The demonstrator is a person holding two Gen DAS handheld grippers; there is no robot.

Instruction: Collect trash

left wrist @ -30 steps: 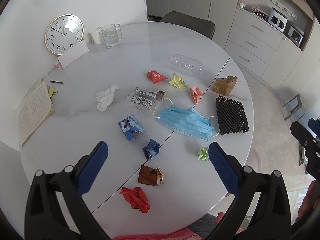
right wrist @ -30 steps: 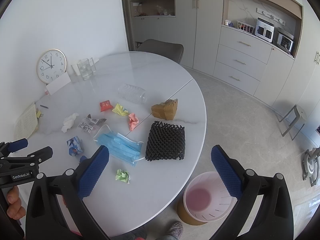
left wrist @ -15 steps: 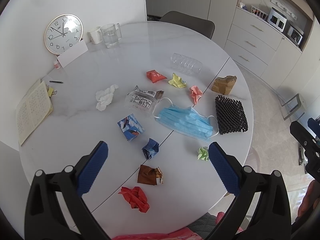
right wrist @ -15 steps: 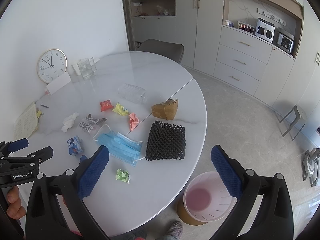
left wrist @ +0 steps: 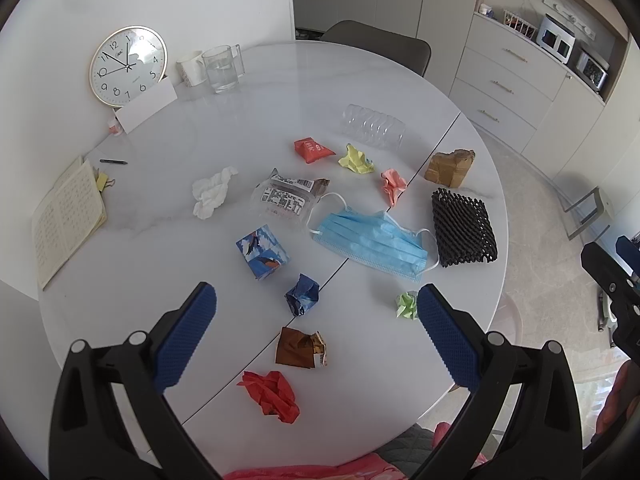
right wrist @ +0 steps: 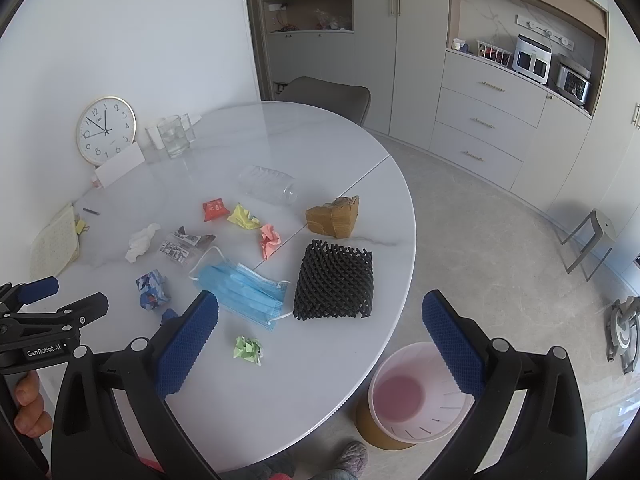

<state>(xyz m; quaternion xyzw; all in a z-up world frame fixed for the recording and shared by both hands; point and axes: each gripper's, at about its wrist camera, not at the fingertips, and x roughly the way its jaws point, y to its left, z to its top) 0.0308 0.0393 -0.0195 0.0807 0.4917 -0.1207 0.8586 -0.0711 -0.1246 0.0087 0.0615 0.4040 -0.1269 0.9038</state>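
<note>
Our left gripper (left wrist: 316, 320) hangs wide open over the table (left wrist: 248, 92), red paper wad (left wrist: 272, 396) nearest, blue mask (left wrist: 372, 244) farther ahead. Our right gripper (right wrist: 320, 328), also spread empty, alone shows the pink bin (right wrist: 416, 396) on the floor beneath it.

A home dining area opening onto a kitchen: a round white marble-look table (right wrist: 328, 152) with an upholstered chair (right wrist: 332, 94), cream built-in cabinets with 3 brass-handled drawers (right wrist: 484, 120), countertop appliances (right wrist: 532, 58) in a marble-backed niche, and a wall clock (left wrist: 128, 66) propped on the tabletop.
</note>
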